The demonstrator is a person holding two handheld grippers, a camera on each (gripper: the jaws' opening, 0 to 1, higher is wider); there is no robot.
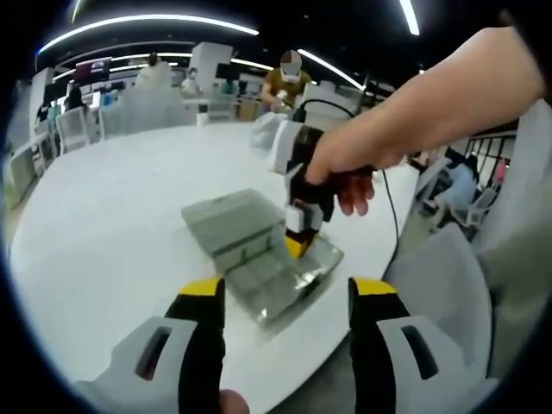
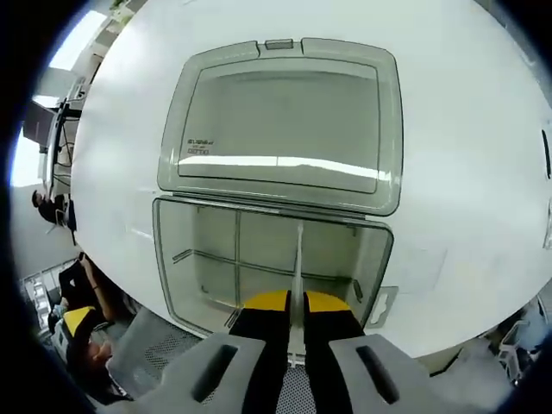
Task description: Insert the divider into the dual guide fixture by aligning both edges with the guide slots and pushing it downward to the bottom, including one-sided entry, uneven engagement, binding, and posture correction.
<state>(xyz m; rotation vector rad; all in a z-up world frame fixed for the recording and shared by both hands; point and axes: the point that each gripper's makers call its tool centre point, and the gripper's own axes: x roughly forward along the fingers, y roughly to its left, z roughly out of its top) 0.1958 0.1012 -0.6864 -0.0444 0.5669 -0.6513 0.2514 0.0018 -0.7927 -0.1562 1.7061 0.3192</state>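
The thin translucent plastic divider point(image 2: 298, 259) is seen edge-on in the right gripper view, standing upright inside the clear grey plastic compartment box point(image 2: 269, 259) and running from the box's interior back to the right gripper point(image 2: 296, 304). That gripper's yellow-tipped black jaws are closed almost together on the divider's near end, with only the plate's thickness between them. The box's hinged lid point(image 2: 280, 121) is laid open flat on the round white table point(image 2: 466, 172), beyond the tray, and fixed partitions are visible across the tray floor.

In the left gripper view the same box point(image 1: 259, 246) is seen near the table's point(image 1: 112, 216) near edge, with the right gripper point(image 1: 297, 237) lowered into it from above and gripped by a bare hand point(image 1: 349, 159). The left gripper point(image 1: 285, 297) is held apart from the box, over the table's near edge; its jaws are spread wide and nothing is held between them. People and white chairs are visible beyond the far edge.
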